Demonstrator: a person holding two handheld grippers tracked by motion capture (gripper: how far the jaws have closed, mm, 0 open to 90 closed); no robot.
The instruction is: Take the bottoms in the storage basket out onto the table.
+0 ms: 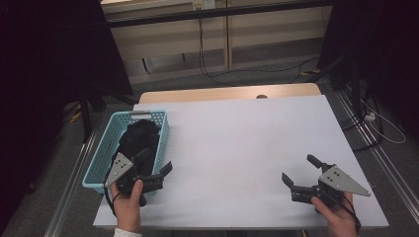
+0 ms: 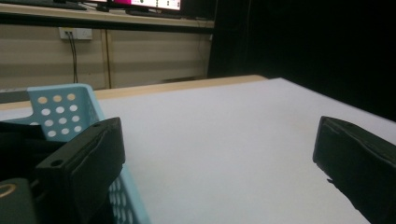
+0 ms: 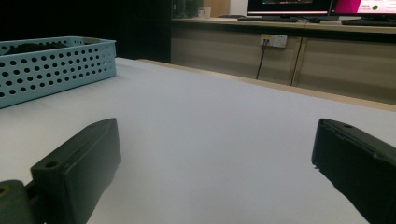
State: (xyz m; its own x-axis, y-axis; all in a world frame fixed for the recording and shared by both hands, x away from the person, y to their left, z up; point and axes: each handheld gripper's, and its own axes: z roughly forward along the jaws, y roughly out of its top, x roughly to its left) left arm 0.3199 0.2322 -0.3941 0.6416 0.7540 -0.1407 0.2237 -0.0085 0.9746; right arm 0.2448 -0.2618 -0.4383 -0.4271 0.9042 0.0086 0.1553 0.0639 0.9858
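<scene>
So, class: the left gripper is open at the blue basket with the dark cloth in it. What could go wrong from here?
1. The left gripper straddles the basket's near wall, one jaw inside and one outside, so closing may pinch the wall rather than the dark cloth.
2. The basket sits at the table's left edge; a tug could perhaps slide or tip it off.
3. The right gripper is open far off, so it cannot steady the basket.

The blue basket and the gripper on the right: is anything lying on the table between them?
No. In the high view, only bare white tabletop stretches from the blue basket to the right gripper. The right gripper view shows the same empty stretch.
</scene>
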